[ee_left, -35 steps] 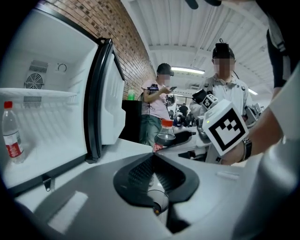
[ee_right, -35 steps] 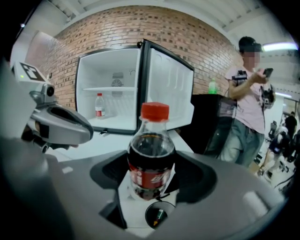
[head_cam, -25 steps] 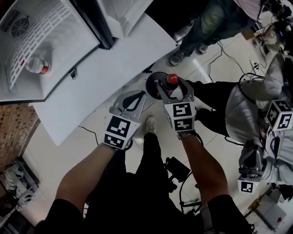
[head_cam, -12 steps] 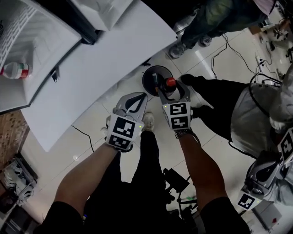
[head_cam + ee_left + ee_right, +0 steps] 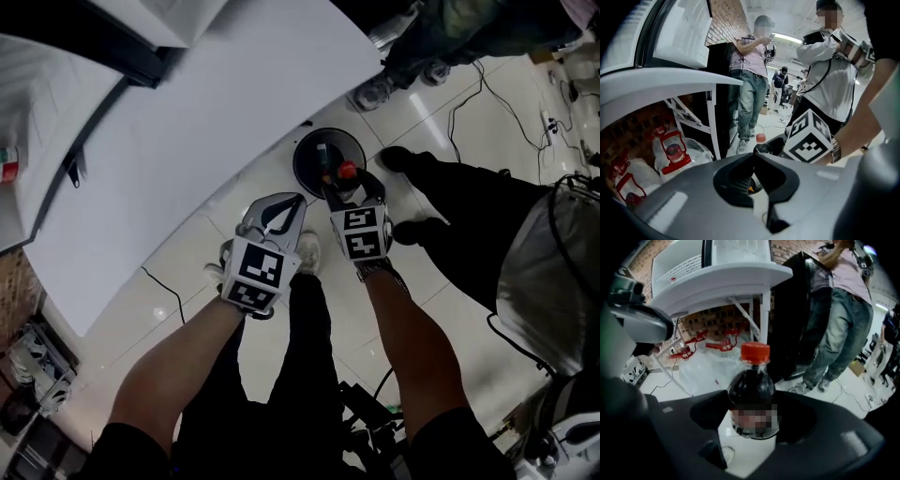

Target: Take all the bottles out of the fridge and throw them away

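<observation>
A dark cola bottle with a red cap (image 5: pixel 348 172) (image 5: pixel 753 394) stands upright between the jaws of my right gripper (image 5: pixel 350 185) (image 5: pixel 753 417), which is shut on its body. In the head view it hangs just over the near rim of a round black bin (image 5: pixel 317 150) on the floor. My left gripper (image 5: pixel 284 208) (image 5: pixel 753 158) is beside it on the left, shut with nothing in it. From the left gripper view the red cap (image 5: pixel 761 138) shows beyond the jaw tips. Another bottle (image 5: pixel 7 165) lies in the fridge at the far left edge.
The white open fridge door (image 5: pixel 187 112) spreads across the upper left. A bystander's legs (image 5: pixel 469 197) stand right of the bin, with cables (image 5: pixel 487 94) on the tiles. White bags with red print (image 5: pixel 670 152) lie under a white frame. My own shoe (image 5: pixel 307 251) is below the grippers.
Both grippers and the cola bottle have come nearer the black bin. The view has swung right, so the fridge interior has slid almost out at the left.
</observation>
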The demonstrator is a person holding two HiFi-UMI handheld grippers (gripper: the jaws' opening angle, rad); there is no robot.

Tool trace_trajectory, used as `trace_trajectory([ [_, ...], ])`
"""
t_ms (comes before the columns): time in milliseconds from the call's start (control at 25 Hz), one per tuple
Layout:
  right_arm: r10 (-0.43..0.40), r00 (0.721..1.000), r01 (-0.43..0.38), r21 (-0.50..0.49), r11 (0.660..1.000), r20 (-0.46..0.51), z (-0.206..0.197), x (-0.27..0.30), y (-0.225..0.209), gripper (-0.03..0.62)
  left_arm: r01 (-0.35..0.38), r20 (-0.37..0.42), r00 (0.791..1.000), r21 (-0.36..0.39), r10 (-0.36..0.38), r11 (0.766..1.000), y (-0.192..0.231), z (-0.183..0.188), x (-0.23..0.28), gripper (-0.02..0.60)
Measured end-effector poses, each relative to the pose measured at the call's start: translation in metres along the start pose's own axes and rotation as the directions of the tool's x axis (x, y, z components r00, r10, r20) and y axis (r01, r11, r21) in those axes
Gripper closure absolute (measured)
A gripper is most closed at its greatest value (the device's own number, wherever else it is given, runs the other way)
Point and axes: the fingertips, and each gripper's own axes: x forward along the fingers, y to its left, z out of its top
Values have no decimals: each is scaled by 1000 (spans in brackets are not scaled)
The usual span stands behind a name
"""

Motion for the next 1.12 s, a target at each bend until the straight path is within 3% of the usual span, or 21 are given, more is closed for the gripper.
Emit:
trace_trajectory([
  [360, 16, 995, -17, -1, 1000, -102, -50, 76, -9, 287, 16, -51, 999, 15, -15, 1000, 13, -36, 32, 578],
  [640, -6, 987, 4, -11, 1000, -163, -72, 99, -17, 286, 18, -82, 997, 6, -18, 1000, 13, -54, 31, 578],
  [880, -32, 993, 30, -15, 999, -110, -49, 86, -20, 293, 15, -77, 997, -3, -16, 1000, 9, -49, 23, 578],
  [1120, -32, 997, 31, -15, 999, -65, -14, 51, -10, 304, -4, -16, 1000, -12, 4, 1000, 4, -15, -4, 578],
])
